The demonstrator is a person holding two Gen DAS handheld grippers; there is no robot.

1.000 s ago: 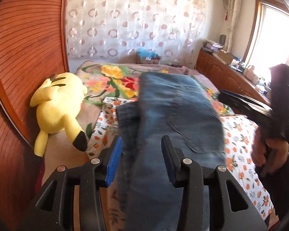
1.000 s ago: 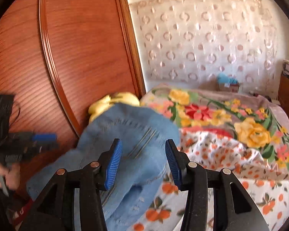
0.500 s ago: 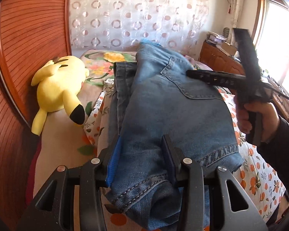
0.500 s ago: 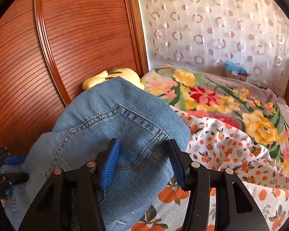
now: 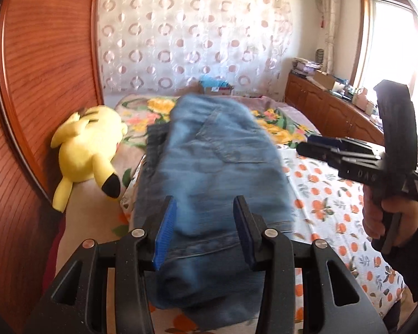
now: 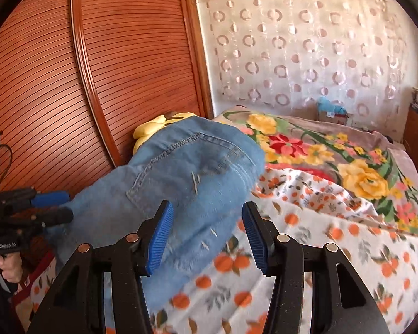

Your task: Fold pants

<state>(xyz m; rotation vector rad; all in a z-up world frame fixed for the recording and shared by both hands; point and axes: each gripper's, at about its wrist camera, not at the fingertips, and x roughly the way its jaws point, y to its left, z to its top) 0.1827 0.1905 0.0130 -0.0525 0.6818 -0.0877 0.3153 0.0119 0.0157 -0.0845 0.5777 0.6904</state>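
On the bed (image 5: pixel 334 222), along its left side by the headboard (image 5: pixel 41 83), lie the jeans (image 5: pixel 217 167), folded into a thick blue bundle, back pocket up, blurred in both views. Left gripper (image 5: pixel 204 228) has the near end of the jeans between its blue pads, but whether the pads press the denim can't be told; gap is mid-width. Right gripper (image 6: pixel 204 239) stands about half open over the jeans' near right edge, pads not touching fabric, w/ orange-print sheet (image 6: pixel 306 264) under its right finger. A yellow plush (image 5: pixel 89 150) lies just left of the jeans, against the headboard. Past them a floral blanket (image 6: pixel 334 153), then a circle-print curtain (image 6: pixel 306 50). Wooden cabinets (image 5: pixel 328 111) run along the right under a bright window (image 5: pixel 390 41).
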